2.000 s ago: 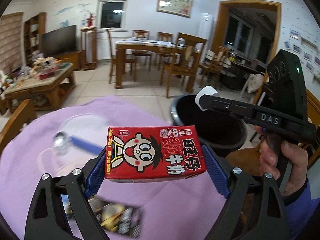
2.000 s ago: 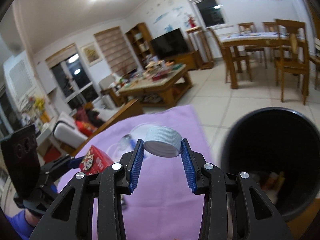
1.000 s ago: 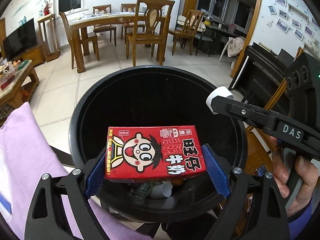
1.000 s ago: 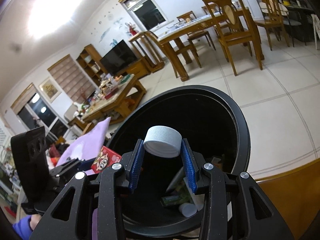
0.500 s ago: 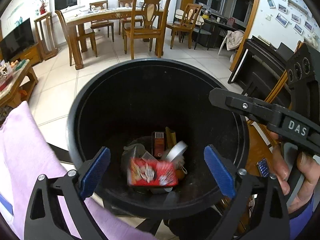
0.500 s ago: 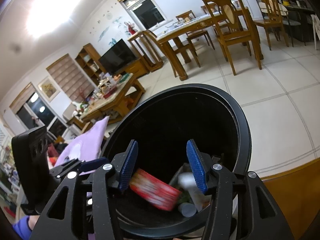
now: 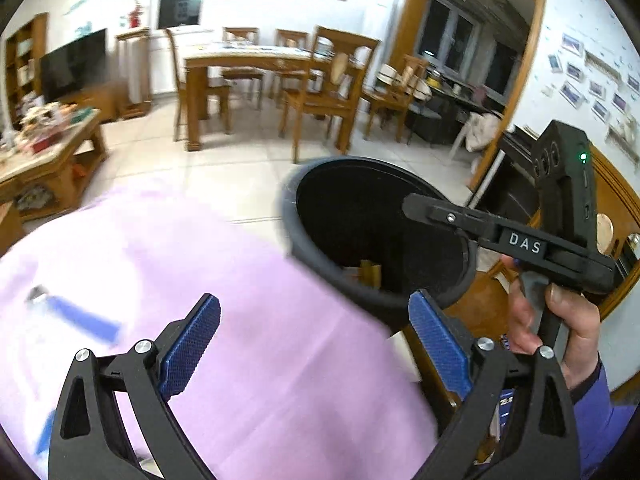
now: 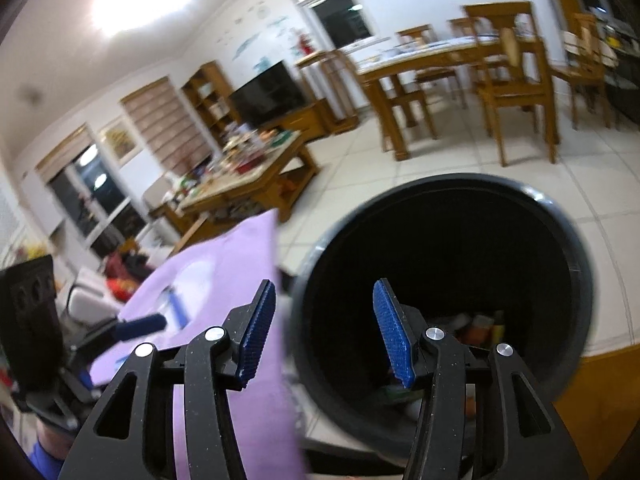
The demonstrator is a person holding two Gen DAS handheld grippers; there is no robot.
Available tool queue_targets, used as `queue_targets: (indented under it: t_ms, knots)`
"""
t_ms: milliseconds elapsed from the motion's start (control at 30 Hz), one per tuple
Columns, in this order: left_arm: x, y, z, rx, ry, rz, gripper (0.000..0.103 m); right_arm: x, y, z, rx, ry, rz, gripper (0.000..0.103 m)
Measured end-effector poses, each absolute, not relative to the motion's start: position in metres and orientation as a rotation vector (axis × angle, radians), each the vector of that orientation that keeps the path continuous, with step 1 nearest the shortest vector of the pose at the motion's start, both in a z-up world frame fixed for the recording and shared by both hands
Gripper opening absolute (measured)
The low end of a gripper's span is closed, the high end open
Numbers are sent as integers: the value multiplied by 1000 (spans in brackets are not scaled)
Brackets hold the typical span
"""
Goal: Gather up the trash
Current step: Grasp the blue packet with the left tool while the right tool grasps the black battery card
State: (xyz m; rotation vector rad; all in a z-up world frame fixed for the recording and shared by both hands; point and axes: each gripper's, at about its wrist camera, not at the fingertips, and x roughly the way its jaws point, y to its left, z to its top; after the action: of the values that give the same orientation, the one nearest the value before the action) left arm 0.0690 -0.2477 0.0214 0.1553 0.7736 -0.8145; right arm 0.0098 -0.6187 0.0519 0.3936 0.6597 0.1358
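Both tools, left tool [image 7: 316, 344] and right tool [image 8: 324, 332], gape empty, their trash dropped into the black bin [image 8: 580, 280] beside the purple-clothed table's [image 7: 240, 280] edge, freeing them for more.

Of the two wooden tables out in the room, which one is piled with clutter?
The low coffee table in front of the TV: its top is crowded with colourful things. The taller dining table, ringed by chairs, holds only a few flat items, too blurred to tell.
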Motion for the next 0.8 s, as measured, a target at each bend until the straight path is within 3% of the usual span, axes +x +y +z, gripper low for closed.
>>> queue_targets:
  t_ms: [33, 100, 167, 400, 467, 600, 800]
  knots:
    - [69, -232, 22, 152, 768, -792, 94, 13, -602, 52, 373, 672, 169, 52]
    - [68, -197, 23, 145, 760, -736, 94, 20, -563, 52, 323, 708, 254, 70]
    - [71, -155, 22, 127, 770, -680, 94, 24, -528, 50, 265, 747, 334, 77]
    - [73, -47, 2, 129, 838, -553, 94, 25, -380, 22, -57, 907, 567, 84]
    - [75, -31, -9, 151, 863, -558, 94, 24, -355, 14, -129, 932, 585, 91]
    - [73, -25, -23, 205, 891, -574, 94, 24, -315, -3, -236, 982, 599, 96]
    - [70, -23, -32, 209, 889, -609, 94, 37, -289, -18, -328, 1015, 555, 96]
